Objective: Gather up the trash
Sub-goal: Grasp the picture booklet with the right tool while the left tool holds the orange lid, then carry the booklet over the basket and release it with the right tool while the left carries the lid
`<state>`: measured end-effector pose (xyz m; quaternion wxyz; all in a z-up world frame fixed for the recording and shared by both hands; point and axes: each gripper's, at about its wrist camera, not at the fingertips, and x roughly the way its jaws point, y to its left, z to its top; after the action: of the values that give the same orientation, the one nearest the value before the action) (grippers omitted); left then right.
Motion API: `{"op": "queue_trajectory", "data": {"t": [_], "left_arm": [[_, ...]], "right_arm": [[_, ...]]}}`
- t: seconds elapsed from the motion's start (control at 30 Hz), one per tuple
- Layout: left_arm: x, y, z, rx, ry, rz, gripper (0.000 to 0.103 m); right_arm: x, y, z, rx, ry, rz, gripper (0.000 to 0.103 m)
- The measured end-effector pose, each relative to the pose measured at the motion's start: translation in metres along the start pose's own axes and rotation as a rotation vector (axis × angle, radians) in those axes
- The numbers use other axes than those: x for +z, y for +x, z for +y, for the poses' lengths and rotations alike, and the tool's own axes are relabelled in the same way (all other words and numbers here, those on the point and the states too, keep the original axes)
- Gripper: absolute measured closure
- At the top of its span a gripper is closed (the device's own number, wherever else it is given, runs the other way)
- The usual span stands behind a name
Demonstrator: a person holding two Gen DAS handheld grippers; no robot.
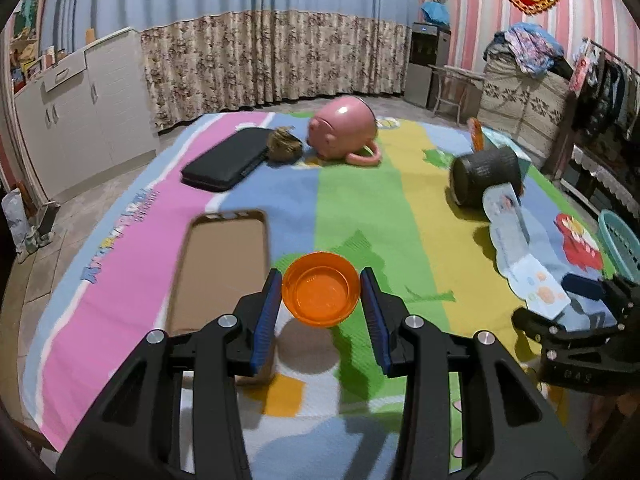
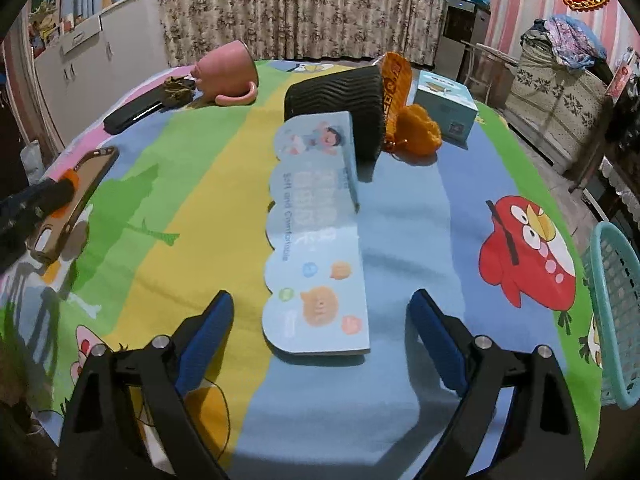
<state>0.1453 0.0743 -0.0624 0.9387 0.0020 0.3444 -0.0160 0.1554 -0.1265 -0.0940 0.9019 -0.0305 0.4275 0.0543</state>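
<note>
Left gripper (image 1: pixel 321 290) clamps orange bowl (image 1: pixel 320 289) above striped mat (image 1: pixel 352 200); right gripper (image 2: pixel 320 320) gapes empty.

An orange bowl (image 1: pixel 320 289) sits between blue pads (image 1: pixel 267 312). The cloth (image 2: pixel 208 184) runs in pink, blue, green and yellow stripes with a red cartoon bird (image 2: pixel 528 248). The mug (image 1: pixel 343 132) is pink, the basket (image 2: pixel 616 320) teal, the card (image 2: pixel 316 240) pale blue.
</note>
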Motion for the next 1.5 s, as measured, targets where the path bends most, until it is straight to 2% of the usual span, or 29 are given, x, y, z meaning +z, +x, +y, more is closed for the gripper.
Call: {"op": "queue_trajectory", "data": {"t": [0.13, 0.37, 0.53, 0.83, 1.13, 1.27, 1.5], "left_arm": [[-0.006, 0.003, -0.012, 0.003, 0.02, 0.008, 0.064], [-0.002, -0.001, -0.023, 0.008, 0.032, 0.003, 0.064], [0.011, -0.009, -0.035, 0.002, 0.037, -0.025, 0.064], [0.035, -0.018, -0.086, -0.051, 0.07, -0.077, 0.064], [0.049, -0.025, -0.139, -0.117, 0.111, -0.118, 0.064], [0.053, -0.027, -0.155, -0.136, 0.13, -0.126, 0.064], [0.063, -0.034, -0.18, -0.176, 0.147, -0.153, 0.064]], "right_arm": [[-0.001, -0.003, -0.003, 0.026, -0.015, -0.015, 0.052], [-0.004, -0.015, -0.019, 0.053, -0.023, -0.054, 0.053], [0.0, -0.042, -0.049, 0.053, 0.008, -0.125, 0.053], [0.0, -0.076, -0.119, 0.026, 0.123, -0.209, 0.053], [0.0, -0.102, -0.161, 0.007, 0.188, -0.281, 0.054], [0.0, -0.111, -0.175, -0.025, 0.201, -0.304, 0.054], [-0.008, -0.135, -0.221, -0.104, 0.271, -0.353, 0.054]]}}
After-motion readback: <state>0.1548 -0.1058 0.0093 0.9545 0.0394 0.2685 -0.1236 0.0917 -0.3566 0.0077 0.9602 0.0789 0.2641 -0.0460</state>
